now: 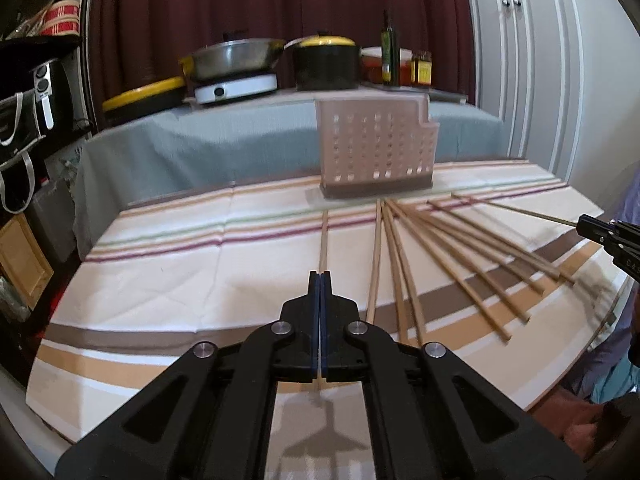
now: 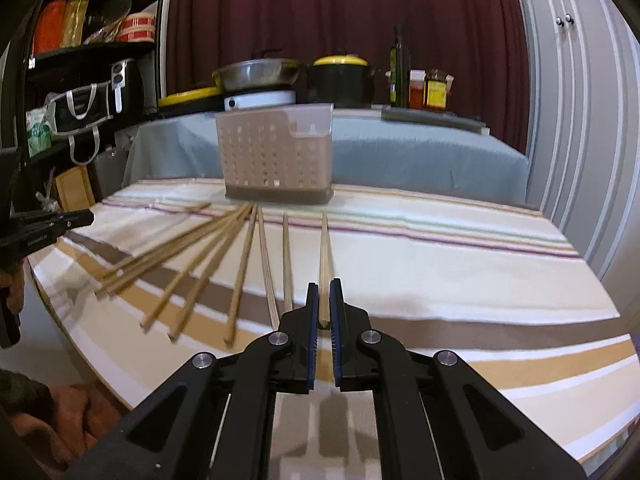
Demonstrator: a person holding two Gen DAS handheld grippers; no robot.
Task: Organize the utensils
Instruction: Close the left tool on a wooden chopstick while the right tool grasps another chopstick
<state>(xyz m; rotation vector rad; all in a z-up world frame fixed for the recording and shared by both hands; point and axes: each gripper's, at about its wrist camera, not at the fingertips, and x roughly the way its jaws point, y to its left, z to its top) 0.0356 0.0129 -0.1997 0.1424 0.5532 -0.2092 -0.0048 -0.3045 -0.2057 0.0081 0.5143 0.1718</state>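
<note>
Now, left gripper (image 1: 321,280): at lower centre of the left wrist view. Its jaws are pressed together on the near end of a single chopstick (image 1: 324,236), which runs straight ahead toward the holder.
Striped tablecloth (image 1: 180,280): soft cloth under everything. A stick lying flat on it leaves little room for a fingertip to get beneath.
Utensil holder (image 1: 376,152): a perforated plastic caddy standing upright at centre, at the far edge of the cloth. I cannot see inside it.
Loose chopsticks (image 1: 440,256): fanned flat on the cloth, right of centre. Their far tips gather just before the holder and their near ends are spread apart.
Handling: they look like thin, stiff, very light wooden sticks. They would probably roll or pivot in a pinch taken near one end. A hold nearer the middle, square across the stick, should keep it from swinging.
Right gripper (image 2: 324,292): at lower centre of the right wrist view, jaws narrow. They straddle the near end of the rightmost chopstick (image 2: 324,248), which lies on the cloth. I cannot tell whether the pads are pressing on it.
Risk: a held stick may snag the rim of the holder on the way in.
</note>
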